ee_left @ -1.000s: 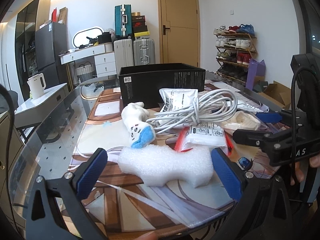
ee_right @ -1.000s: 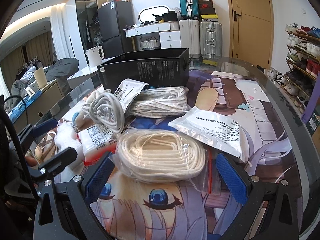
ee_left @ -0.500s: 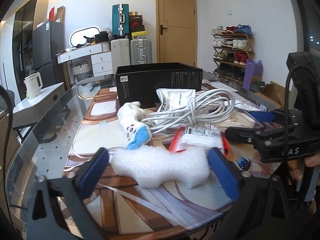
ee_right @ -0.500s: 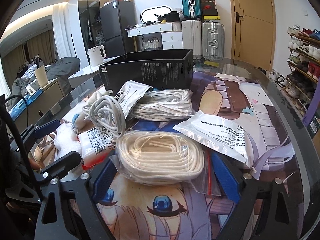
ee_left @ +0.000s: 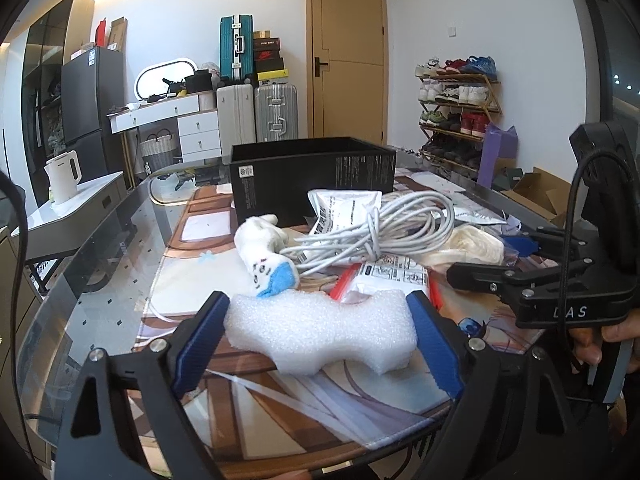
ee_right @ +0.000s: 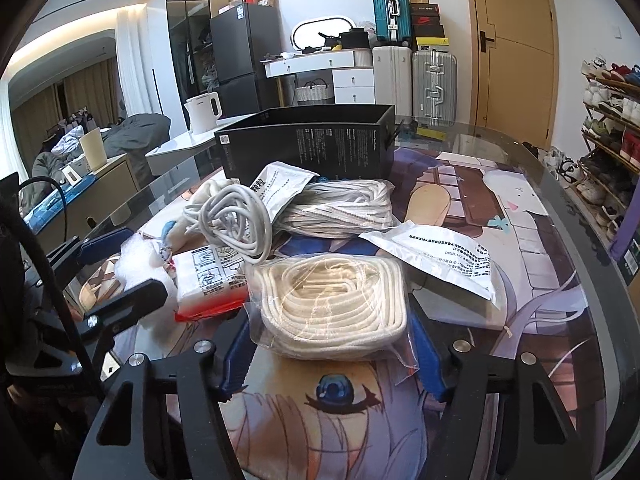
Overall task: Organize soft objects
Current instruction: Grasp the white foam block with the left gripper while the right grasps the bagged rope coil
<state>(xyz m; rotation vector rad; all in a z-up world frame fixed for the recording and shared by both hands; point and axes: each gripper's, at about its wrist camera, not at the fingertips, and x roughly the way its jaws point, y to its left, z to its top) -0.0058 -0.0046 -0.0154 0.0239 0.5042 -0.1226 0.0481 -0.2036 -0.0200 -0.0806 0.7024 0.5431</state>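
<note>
My left gripper has both blue pads touching the ends of a white foam block that lies on the printed mat. My right gripper has its pads against the sides of a bagged coil of cream rope, and it also shows in the left wrist view. Behind them lie a white plush toy with a blue patch, a grey cable bundle, a red-edged wipes pack, a second bagged rope and white pouches. An open black box stands at the back.
The items lie on a glass table with a printed anime mat. The table's curved edge runs along the left. Beyond it are a white kettle, suitcases, a shoe rack and a door.
Both grippers have narrowed. The left pads moved in onto the ends of the foam block, and the right pads moved in against the bagged rope. Nothing has been lifted.
</note>
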